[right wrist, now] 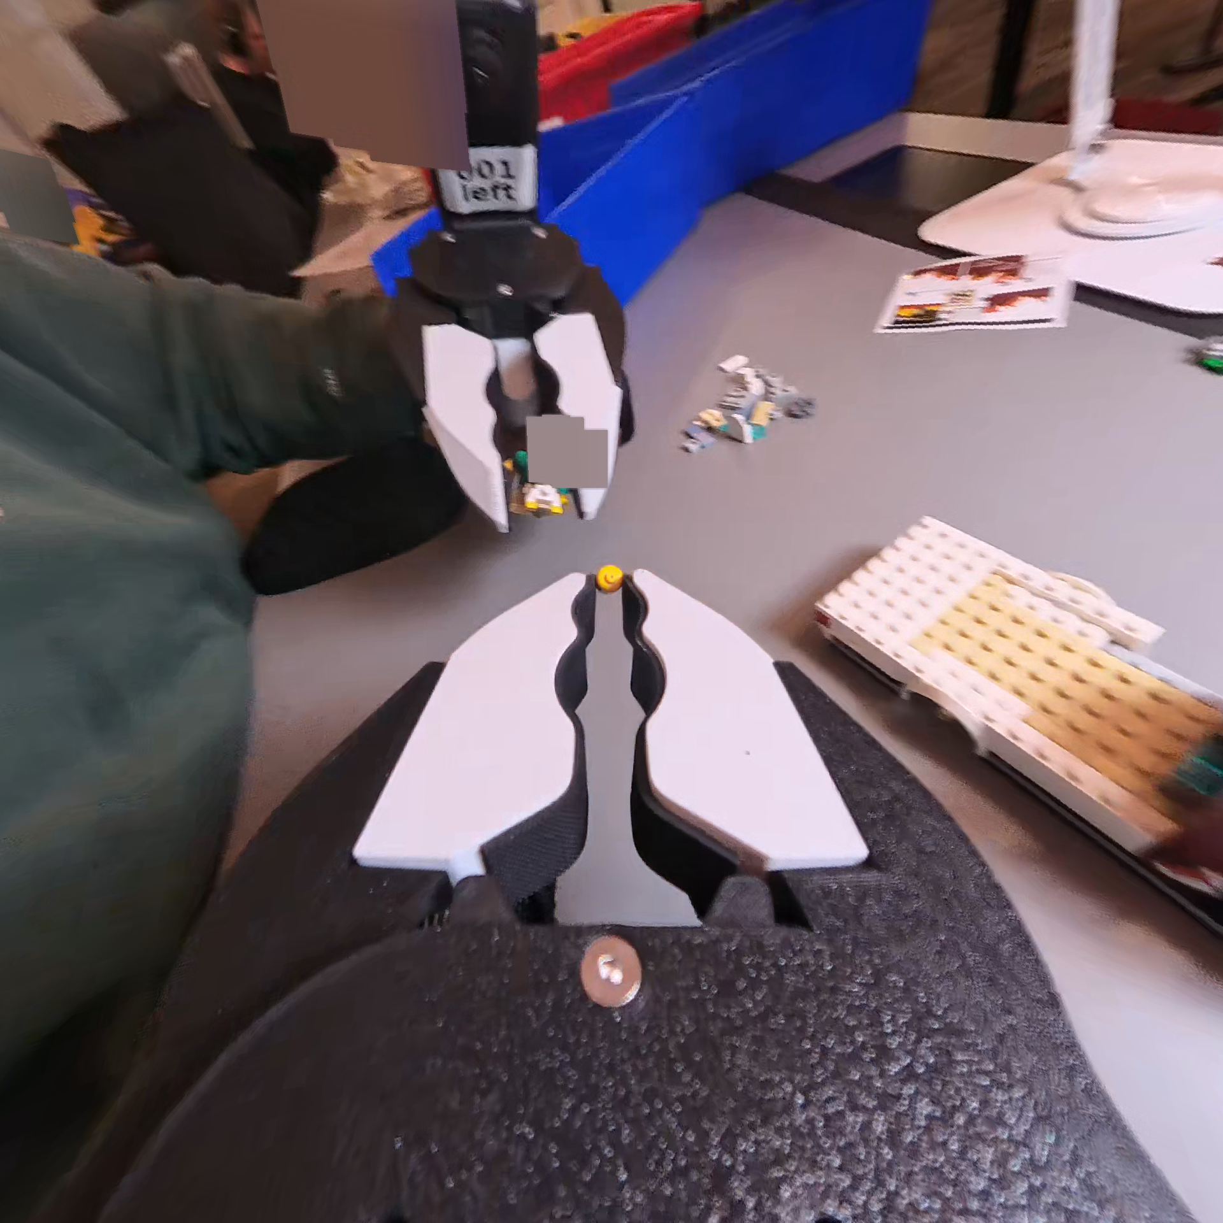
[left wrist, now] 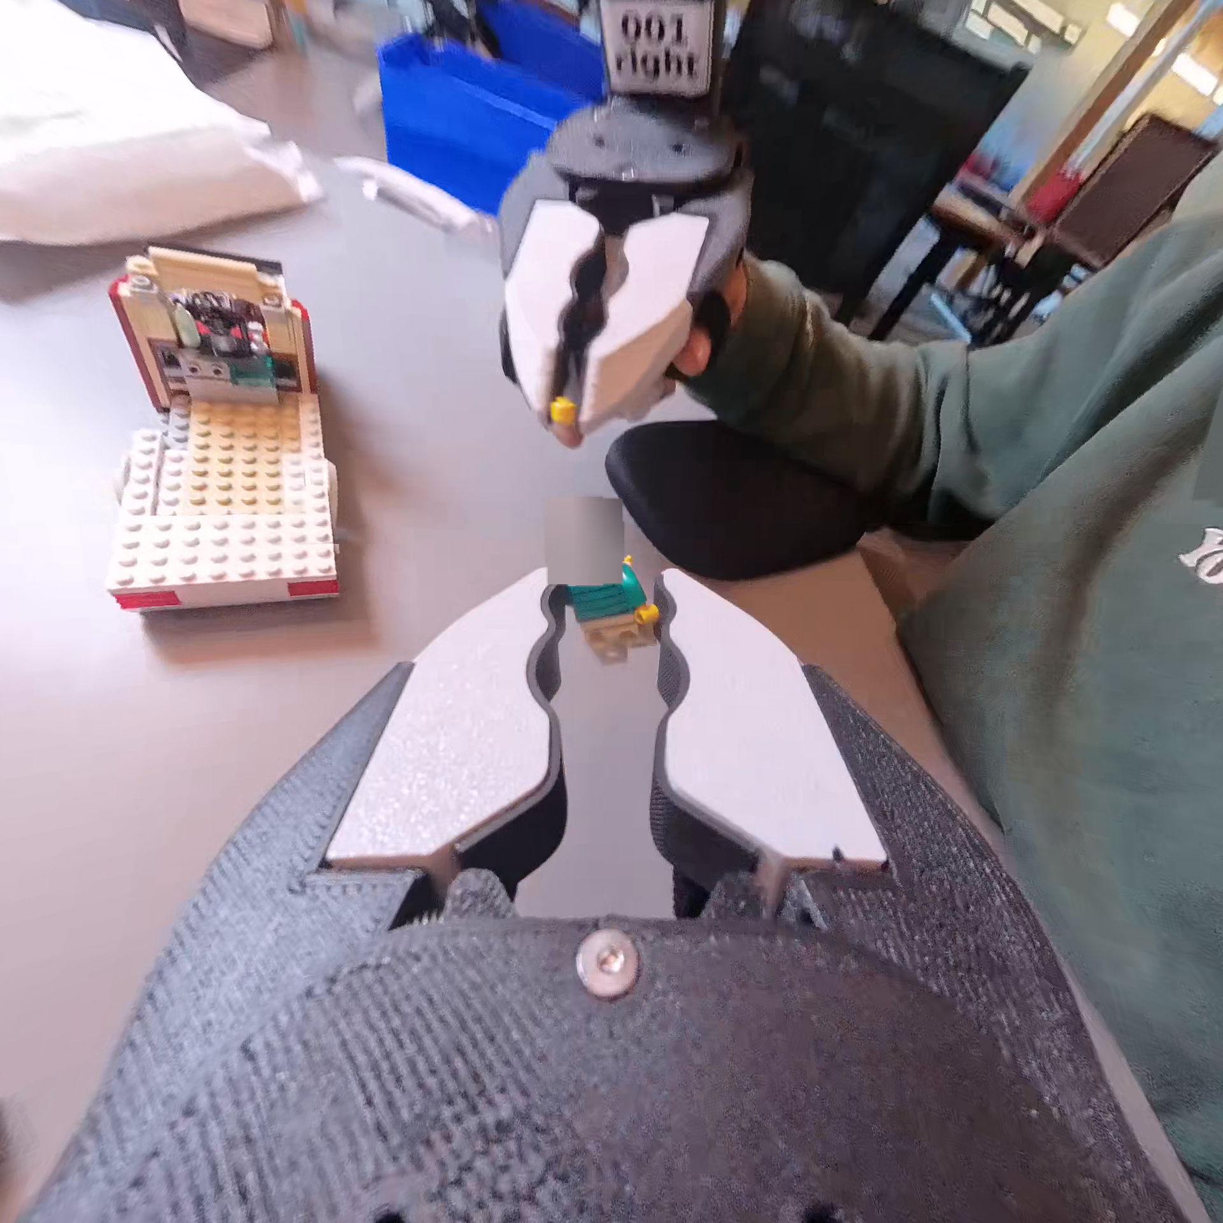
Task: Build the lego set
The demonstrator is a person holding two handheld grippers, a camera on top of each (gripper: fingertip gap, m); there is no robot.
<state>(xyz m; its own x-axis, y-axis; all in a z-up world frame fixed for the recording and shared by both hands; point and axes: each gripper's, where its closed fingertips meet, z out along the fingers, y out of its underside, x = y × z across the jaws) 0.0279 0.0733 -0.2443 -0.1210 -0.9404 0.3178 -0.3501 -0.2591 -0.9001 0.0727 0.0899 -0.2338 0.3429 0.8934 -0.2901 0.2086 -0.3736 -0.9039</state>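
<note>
My left gripper [left wrist: 603, 595] is shut on a small minifigure [left wrist: 612, 612] with a teal torso and tan legs, held at the fingertips above the grey table [left wrist: 430, 662]. It also shows in the right wrist view [right wrist: 546, 513] with the figure [right wrist: 539, 498] between its tips. My right gripper [right wrist: 609, 586] is shut on a tiny yellow piece [right wrist: 609, 578]. It faces the left gripper a short way off and shows in the left wrist view [left wrist: 566, 420] with the yellow piece [left wrist: 564, 410]. The two held parts are apart.
A white, tan and red Lego build [left wrist: 218, 476] stands on the table to the left; it also shows in the right wrist view [right wrist: 1026, 675]. Loose pieces [right wrist: 748, 404], an instruction sheet [right wrist: 973, 301], blue bins [right wrist: 695, 165] and a black armrest pad [left wrist: 728, 503] lie around. There is about 5 centimeters between the tips of the two grippers.
</note>
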